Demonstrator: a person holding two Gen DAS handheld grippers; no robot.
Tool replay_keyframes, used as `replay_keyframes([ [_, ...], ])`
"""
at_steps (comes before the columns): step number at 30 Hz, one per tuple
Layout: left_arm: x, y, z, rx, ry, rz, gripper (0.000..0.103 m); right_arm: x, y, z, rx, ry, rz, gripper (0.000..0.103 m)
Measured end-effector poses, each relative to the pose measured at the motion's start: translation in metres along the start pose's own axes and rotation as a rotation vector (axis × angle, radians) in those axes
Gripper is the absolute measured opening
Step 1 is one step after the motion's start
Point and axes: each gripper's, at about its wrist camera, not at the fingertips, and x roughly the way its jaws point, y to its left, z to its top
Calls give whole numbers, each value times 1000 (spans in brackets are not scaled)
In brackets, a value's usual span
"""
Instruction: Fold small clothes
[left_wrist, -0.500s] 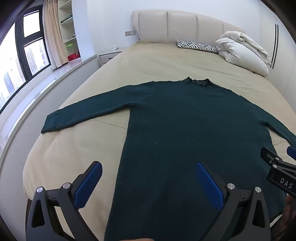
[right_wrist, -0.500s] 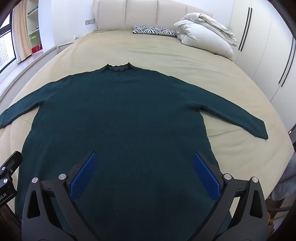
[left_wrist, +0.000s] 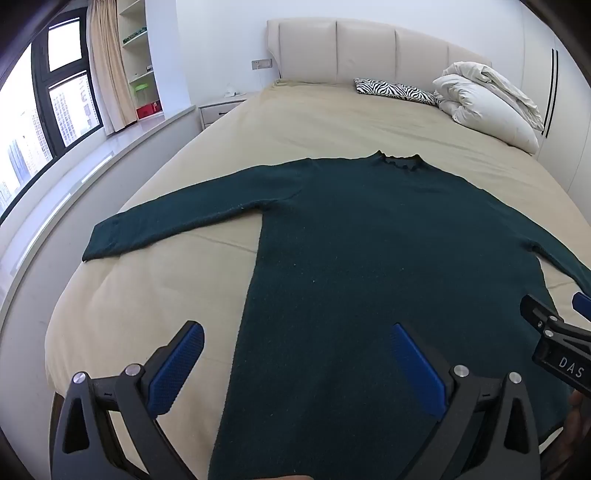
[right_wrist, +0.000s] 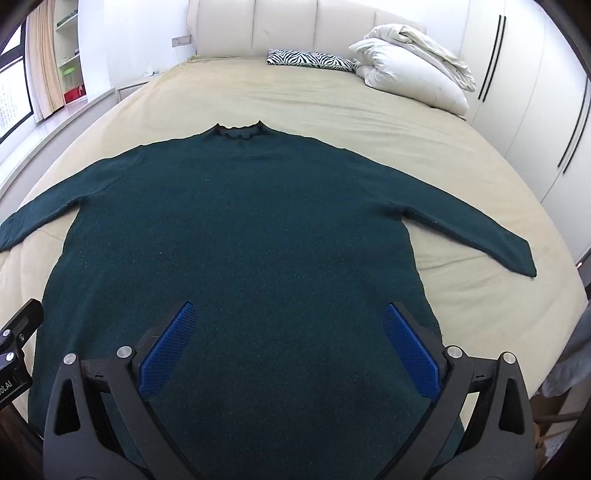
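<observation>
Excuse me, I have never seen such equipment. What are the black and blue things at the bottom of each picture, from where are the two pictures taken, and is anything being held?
There is no robot here. A person holds one hand tool in each hand, and each tool carries a camera looking forward along its two fingers. One picture comes from the left gripper, the other from the right gripper. The blue parts are the finger pads. On the bed a dark green sweater lies flat, sleeves spread out, neck towards the headboard. A zebra-print pillow and a folded white duvet lie further back. Both grippers are open and hold nothing.
</observation>
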Motion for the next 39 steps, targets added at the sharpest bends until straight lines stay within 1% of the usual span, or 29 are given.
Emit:
replay_keyframes([
  [6, -4, -1, -3, 0, 1, 3, 103, 2, 1, 1, -3, 6, -1, 103],
  [22, -1, -2, -5, -8, 5, 4, 103, 3, 1, 1, -3, 9, -1, 103],
  [39, 8, -1, 2, -25, 17, 9, 103, 14, -4, 5, 4, 28, 3, 103],
])
